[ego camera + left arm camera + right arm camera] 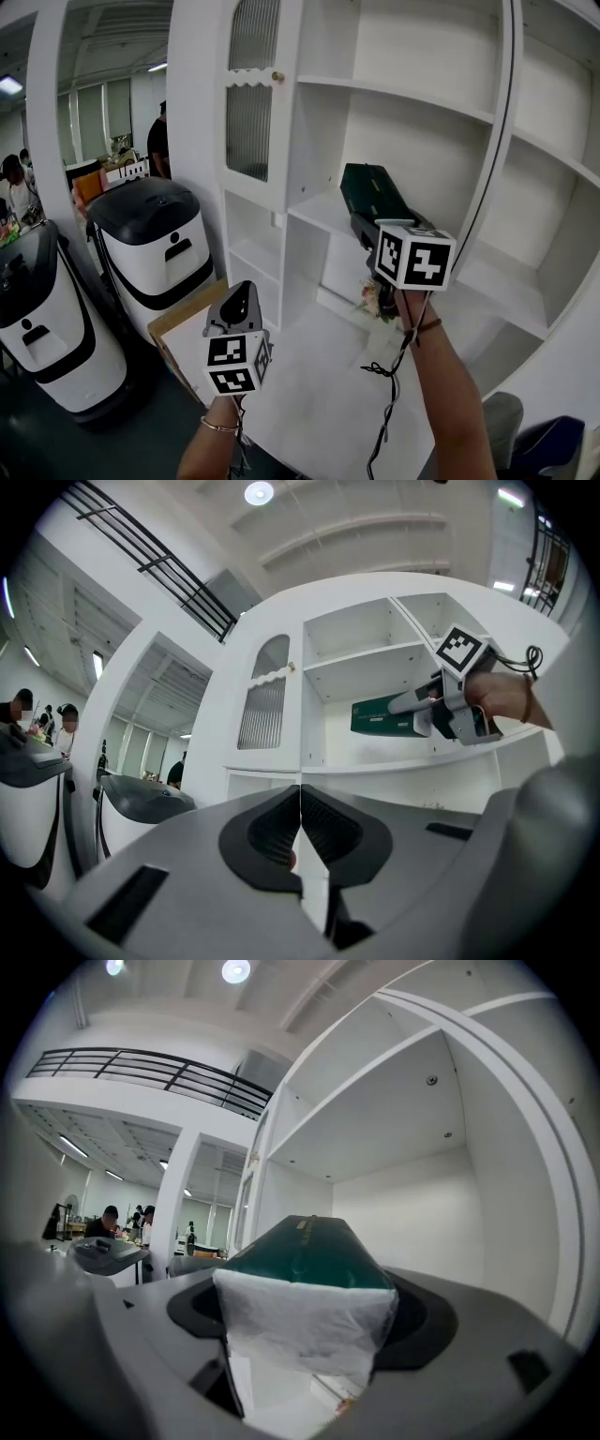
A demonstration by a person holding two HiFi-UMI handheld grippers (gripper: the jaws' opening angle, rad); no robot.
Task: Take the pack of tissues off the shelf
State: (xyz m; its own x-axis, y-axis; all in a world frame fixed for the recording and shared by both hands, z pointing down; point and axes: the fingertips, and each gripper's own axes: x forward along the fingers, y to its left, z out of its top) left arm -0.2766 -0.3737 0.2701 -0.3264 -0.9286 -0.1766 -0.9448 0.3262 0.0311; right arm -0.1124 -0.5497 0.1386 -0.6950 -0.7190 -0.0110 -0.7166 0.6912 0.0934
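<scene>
A dark green pack of tissues (368, 190) with a white end (305, 1321) is clamped between the jaws of my right gripper (364, 217). It hangs level in the air just in front of a middle board of the white shelf unit (422, 105). In the left gripper view the pack (380, 717) hovers slightly above that board, with the right gripper (424, 705) behind it. In the right gripper view it (309, 1260) fills the space between the jaws. My left gripper (240, 298) is lower and to the left, shut (300, 829) with nothing in it.
A narrow door with ribbed glass (249, 94) closes the shelf's upper left. A small flowery thing (375, 300) lies on the low board. Two white machines with black lids (155, 246) and a cardboard box (184, 326) stand at the left. People are far behind.
</scene>
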